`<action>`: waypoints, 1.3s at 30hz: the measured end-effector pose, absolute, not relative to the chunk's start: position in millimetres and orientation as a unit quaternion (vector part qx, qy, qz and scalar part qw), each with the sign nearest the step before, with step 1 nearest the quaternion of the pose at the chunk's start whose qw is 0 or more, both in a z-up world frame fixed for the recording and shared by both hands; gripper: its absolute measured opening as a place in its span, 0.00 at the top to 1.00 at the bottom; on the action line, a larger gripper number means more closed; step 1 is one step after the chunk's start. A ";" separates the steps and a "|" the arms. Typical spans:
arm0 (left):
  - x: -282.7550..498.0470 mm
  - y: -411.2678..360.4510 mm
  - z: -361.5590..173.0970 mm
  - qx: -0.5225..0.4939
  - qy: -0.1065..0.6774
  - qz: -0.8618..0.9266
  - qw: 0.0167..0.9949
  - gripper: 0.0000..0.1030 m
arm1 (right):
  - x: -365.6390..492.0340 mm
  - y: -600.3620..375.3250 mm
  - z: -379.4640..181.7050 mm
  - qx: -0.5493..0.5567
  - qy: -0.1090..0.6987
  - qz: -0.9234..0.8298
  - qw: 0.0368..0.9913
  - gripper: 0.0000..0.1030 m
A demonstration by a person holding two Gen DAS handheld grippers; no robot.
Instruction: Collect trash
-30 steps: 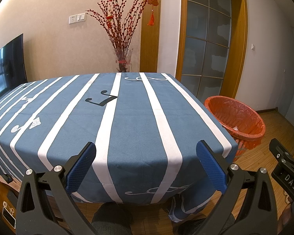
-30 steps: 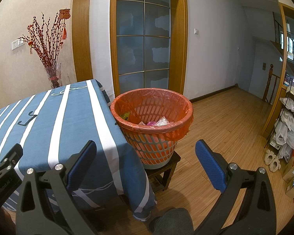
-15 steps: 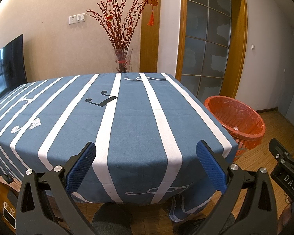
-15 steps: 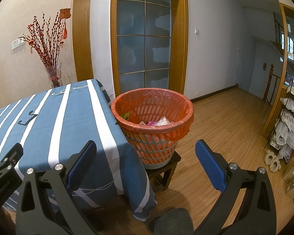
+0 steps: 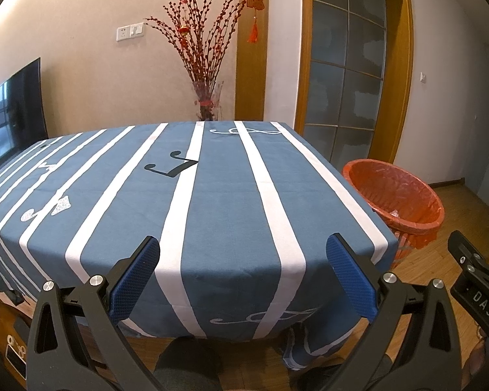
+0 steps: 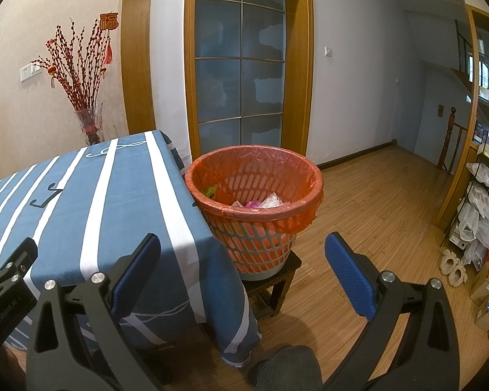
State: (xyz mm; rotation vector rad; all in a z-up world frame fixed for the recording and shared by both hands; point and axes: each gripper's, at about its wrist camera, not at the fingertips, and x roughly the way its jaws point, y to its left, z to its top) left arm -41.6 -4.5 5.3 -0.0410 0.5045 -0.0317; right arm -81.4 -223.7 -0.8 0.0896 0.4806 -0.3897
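Note:
An orange-lined waste basket (image 6: 256, 208) stands on a low dark stool (image 6: 277, 277) at the table's right corner; it also shows in the left wrist view (image 5: 394, 195). Crumpled wrappers and plastic trash (image 6: 260, 202) lie inside it. My left gripper (image 5: 243, 277) is open and empty, over the near edge of the table with the blue-and-white striped cloth (image 5: 212, 202). My right gripper (image 6: 243, 273) is open and empty, in front of the basket and short of it. I see no loose trash on the cloth.
A glass vase of red branches (image 5: 207, 97) stands behind the table. A TV (image 5: 13, 123) is at the left wall. A glass door (image 6: 241, 81) is behind the basket. Shelves with bags and boxes (image 6: 482, 215) line the right side. The floor (image 6: 375, 228) is wood.

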 end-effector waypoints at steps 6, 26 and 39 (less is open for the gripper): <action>-42.3 -5.2 5.2 -0.017 0.247 -0.017 0.969 0.03 | -81.5 -224.4 -0.4 0.044 0.236 -0.192 0.952 0.04; -40.2 -4.3 4.4 -0.015 0.250 -0.015 0.968 0.03 | -81.3 -225.9 0.4 0.044 0.237 -0.191 0.952 0.04; -41.5 -4.1 2.2 -0.013 0.251 -0.016 0.968 0.03 | -81.5 -225.2 0.4 0.044 0.237 -0.191 0.952 0.04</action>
